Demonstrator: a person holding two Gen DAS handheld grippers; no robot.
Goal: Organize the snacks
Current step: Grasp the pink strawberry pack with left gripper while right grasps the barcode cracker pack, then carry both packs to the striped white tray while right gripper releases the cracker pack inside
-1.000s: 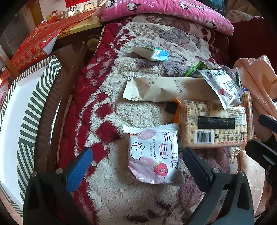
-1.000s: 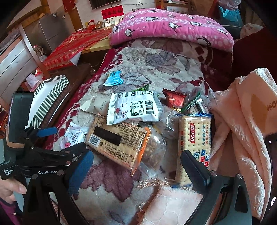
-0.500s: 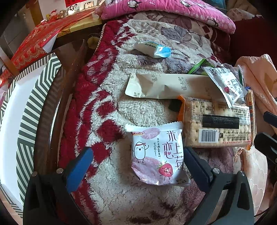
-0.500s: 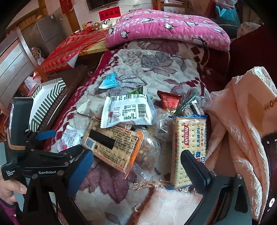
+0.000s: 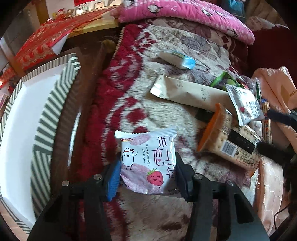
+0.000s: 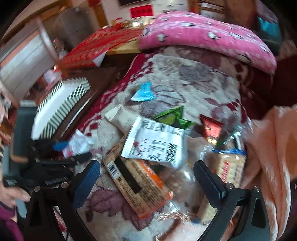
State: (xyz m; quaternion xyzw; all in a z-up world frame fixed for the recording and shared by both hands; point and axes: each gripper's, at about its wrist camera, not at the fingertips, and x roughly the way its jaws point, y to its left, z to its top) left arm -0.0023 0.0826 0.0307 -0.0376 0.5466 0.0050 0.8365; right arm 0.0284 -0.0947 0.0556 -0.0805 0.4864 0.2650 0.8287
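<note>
My left gripper (image 5: 146, 176) is shut on a white and pink strawberry snack packet (image 5: 148, 159), its pads pressing both side edges over the fluffy blanket. The packet also shows in the right wrist view (image 6: 77, 145), held by the left gripper (image 6: 72, 151). My right gripper (image 6: 144, 178) is open and empty, hovering over an orange-ended cracker pack (image 6: 137, 183) and a white snack bag (image 6: 156, 144). A green-striped white box (image 5: 27, 129) lies to the left, off the blanket.
More snacks lie on the blanket: a beige pouch (image 5: 187, 92), a blue-ended packet (image 5: 176, 59), green (image 6: 172, 116) and red (image 6: 210, 127) packets, and a second cracker pack (image 6: 230, 166). A pink pillow (image 5: 185, 16) lies behind, a peach cloth (image 6: 269, 157) at right.
My left gripper has closed on the strawberry packet, which sat loose between the open fingers before. The right gripper has shifted left and the view is blurred with motion.
</note>
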